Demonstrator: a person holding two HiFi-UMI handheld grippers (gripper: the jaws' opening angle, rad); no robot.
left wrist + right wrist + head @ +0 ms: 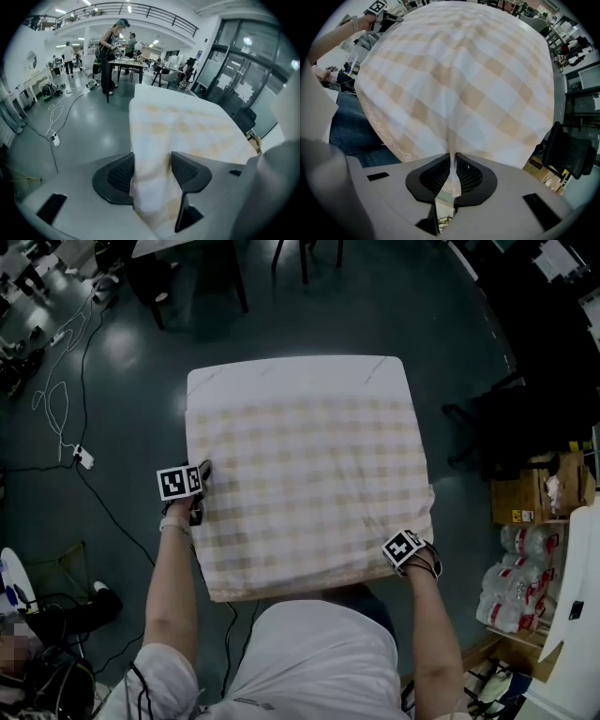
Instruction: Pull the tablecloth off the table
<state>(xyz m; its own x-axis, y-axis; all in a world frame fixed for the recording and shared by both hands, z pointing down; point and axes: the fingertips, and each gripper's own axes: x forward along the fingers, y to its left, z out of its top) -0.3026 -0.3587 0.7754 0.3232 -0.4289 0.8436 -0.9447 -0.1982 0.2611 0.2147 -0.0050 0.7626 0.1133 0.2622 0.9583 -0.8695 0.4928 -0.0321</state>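
**A:** What is seen nearest the lens in the head view?

**B:** A white shirt (314, 662) is seen filling the bottom centre of the frame.

**A:** And where is the tablecloth found?

**B:** The tablecloth (309, 474), checked in beige and white, is spread flat over the table at the centre of the frame. Its near hem is draped down just above the shirt. A plain white band (291, 371) is seen along the upper edge. Whether that band is cloth or bare tabletop cannot be told.

**A:** How is the left gripper set?

**B:** The left gripper (152, 168) is placed at the cloth's left edge, about halfway up it. Its jaws are spread wide. The hanging edge of the cloth is seen between them, loose and not pinched.

**A:** And the right one?

**B:** The right gripper (453, 161) is held at the cloth's lower right corner. Its jaws are clamped together on a thin fold of the tablecloth, and a crease is drawn up from the pads into the fabric.

**A:** What is seen around the table?

**B:** A dark floor (450, 334) is seen on all sides. A power strip (84, 457) on a white cable is seen at the left. A cardboard box (534, 493) is seen at the right edge, with packs of bottles (525, 568) below it.
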